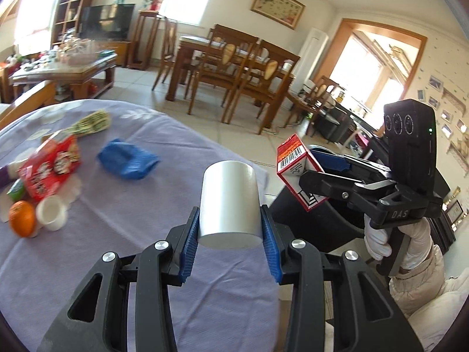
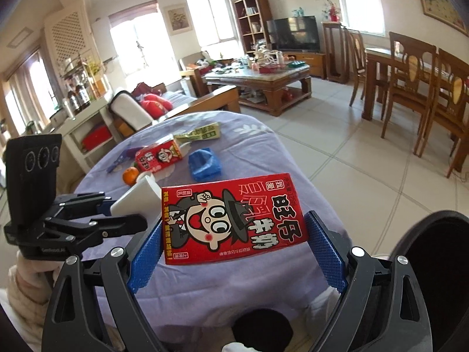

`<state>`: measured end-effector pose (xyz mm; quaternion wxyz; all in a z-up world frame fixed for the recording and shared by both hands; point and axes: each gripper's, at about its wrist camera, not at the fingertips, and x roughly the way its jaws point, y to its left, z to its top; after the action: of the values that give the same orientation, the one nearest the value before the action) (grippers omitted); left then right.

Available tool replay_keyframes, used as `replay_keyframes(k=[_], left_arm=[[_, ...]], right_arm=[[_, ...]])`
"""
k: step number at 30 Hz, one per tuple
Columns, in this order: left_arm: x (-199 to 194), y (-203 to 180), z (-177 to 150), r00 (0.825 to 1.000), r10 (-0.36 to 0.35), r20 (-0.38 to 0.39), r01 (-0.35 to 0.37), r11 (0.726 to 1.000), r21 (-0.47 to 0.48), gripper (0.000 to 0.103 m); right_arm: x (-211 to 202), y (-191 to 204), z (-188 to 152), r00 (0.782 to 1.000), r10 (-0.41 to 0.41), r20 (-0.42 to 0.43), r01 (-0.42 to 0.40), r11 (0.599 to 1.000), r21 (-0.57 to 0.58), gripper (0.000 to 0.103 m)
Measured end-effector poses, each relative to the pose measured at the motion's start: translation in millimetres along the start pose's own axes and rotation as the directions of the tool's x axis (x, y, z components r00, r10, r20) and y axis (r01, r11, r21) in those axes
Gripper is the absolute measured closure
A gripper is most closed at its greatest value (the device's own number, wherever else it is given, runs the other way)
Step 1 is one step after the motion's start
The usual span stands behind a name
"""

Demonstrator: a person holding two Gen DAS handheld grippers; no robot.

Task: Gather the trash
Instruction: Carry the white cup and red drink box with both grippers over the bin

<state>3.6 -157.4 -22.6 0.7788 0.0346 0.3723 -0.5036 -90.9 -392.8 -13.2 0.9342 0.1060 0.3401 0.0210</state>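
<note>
Two pieces are mid-carry: left gripper (image 1: 231, 228) clamps a white cup (image 1: 230, 202), right gripper (image 2: 234, 246) grips a red milk carton (image 2: 231, 217); next, release both over what looks like the black bin (image 1: 328, 223)

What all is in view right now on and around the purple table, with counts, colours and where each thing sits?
red milk carton: one, red, gripped in right jaws
white paper cup: one, white, gripped in left jaws
second red milk carton: one, red, lying on table
crumpled blue plastic bag: one, blue, mid-table
orange fruit: one, orange, beside a small white plastic tub
green-and-cream wrapper: one, far table edge
purple tablecloth: one, covering table
black trash bin: one, beside table
left gripper: black, blue pads
right gripper: black, blue pads
</note>
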Motion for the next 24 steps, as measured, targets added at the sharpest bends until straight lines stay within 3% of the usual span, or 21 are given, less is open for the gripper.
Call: replay_keyframes(k=[7,14,24], left_arm=[[45.7,-56.4,9.1,0.994,-0.092,-0.05,0.096,0.992,0.08,0.063],[92.0,-109.9,15.1,0.972,-0.201,-0.12,0.216,0.967,0.135,0.063],[142.2,-164.2,17.5,0.95,-0.239,-0.2,0.282,0.933,0.225,0.063]], right_arm=[[-43.4,-56.0,-34.6,0.996,-0.085,0.025,0.082,0.991,0.102,0.014],[-81.3,-115.5,-76.4,0.983,-0.184,0.005,0.179,0.963,0.203,0.014],[-110.9,-178.2,-126.0,0.957,-0.276,-0.093,0.291,0.922,0.255,0.014]])
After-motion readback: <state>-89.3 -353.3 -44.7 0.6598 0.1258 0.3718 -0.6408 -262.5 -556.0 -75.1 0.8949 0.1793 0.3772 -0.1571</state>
